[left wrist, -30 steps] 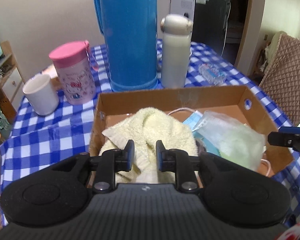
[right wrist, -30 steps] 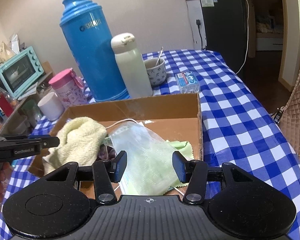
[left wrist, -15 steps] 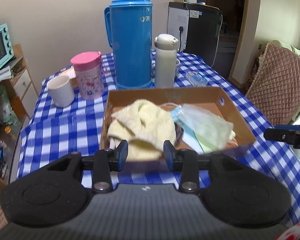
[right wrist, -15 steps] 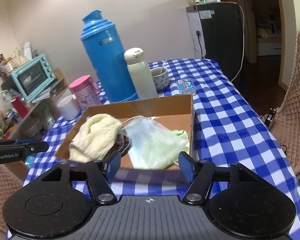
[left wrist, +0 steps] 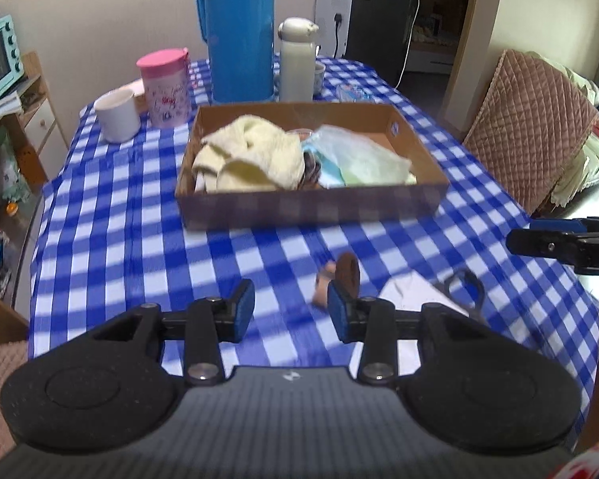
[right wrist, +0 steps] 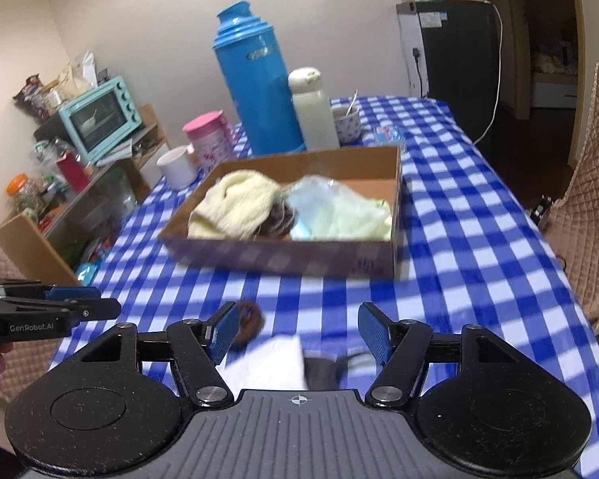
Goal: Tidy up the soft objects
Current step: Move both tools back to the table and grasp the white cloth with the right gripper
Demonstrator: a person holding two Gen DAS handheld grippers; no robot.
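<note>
Sitting on the blue checked tablecloth (left wrist: 112, 215) is a brown cardboard box (left wrist: 307, 201), and the soft things are inside it. A fluffy yellow towel (left wrist: 255, 151) fills the left part of the box. A clear bag with a pale green cloth (left wrist: 363, 161) lies in the right part, touching the towel. Behind the box stand a tall blue flask (left wrist: 239, 28), a white bottle (left wrist: 296, 60), a pink cup (left wrist: 164, 80) and a white mug (left wrist: 118, 113). The left gripper (left wrist: 290, 311) is over the cloth on the near side of the box, well apart from it. Its jaws have a gap between them and hold nothing. They have just been opening. The right gripper (right wrist: 297, 329) is on the near side of the box too, with its jaws wide and empty. They have also just been opening. Under the grippers lie a small brown thing (right wrist: 248, 317), a white cloth (right wrist: 267, 363) and a dark grey thing (right wrist: 323, 367). They are too blurry to tell what they are.
</note>
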